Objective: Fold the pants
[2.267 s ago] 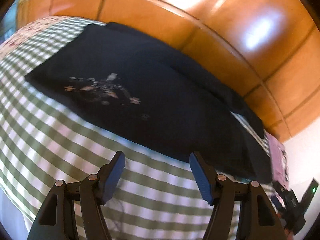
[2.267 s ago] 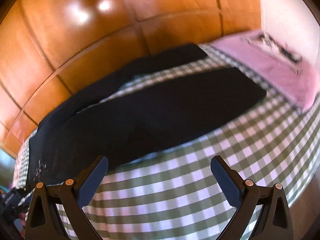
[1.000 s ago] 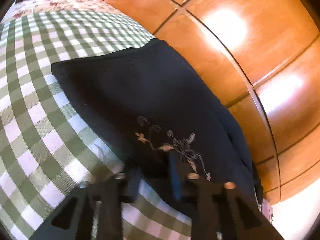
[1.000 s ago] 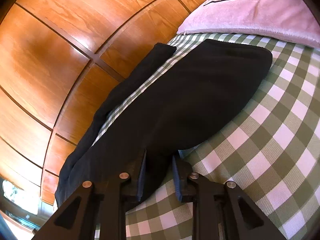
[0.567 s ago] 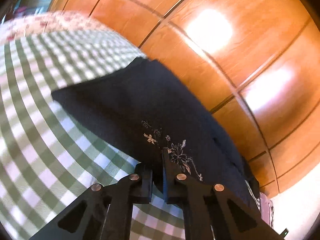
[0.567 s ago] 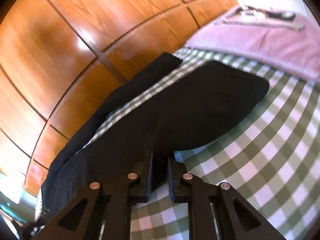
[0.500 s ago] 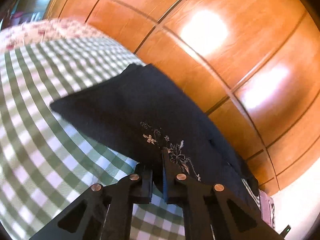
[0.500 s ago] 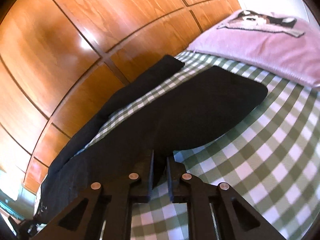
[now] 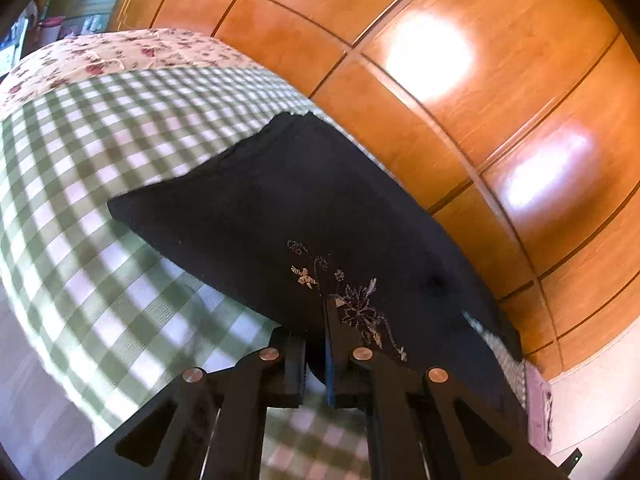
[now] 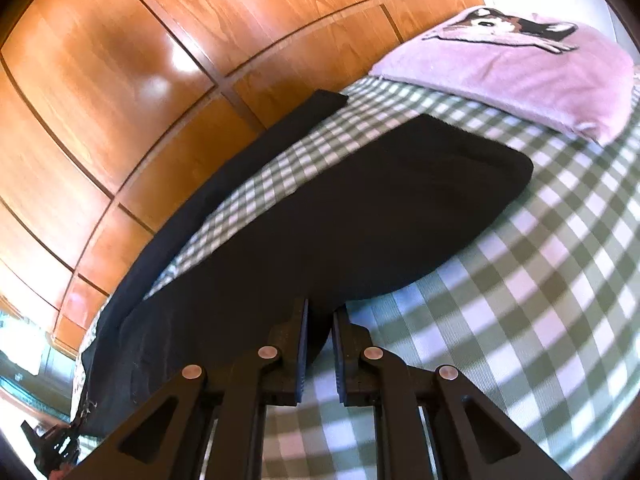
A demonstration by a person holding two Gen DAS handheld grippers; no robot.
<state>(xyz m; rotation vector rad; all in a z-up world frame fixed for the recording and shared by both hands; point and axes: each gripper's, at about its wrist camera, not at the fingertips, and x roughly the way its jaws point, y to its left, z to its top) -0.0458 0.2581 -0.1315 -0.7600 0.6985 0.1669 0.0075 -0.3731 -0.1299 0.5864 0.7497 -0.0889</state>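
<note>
Both the left gripper [image 9: 316, 344] and right gripper [image 10: 319, 336] pinch closed on the near edge of soft, limp black embroidered pants [image 9: 288, 216], likely to sag, on the green-checked bed [image 9: 100, 280].

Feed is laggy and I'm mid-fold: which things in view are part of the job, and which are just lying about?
In the job:
- black pants, near edge pinched at two places
- left tool, shut on the fabric
- right tool, shut on the fabric

Lying about:
- pink pillow
- floral cover
- checked bedsheet underneath

The black matt cloth pants [image 9: 304, 208] lie on a green-and-white checked woven bedsheet [image 9: 80, 184]. Behind stand glossy orange-brown wooden wall panels [image 10: 120, 60], and a soft fuzzy lilac pillow [image 10: 520, 64] looks plush.
</note>
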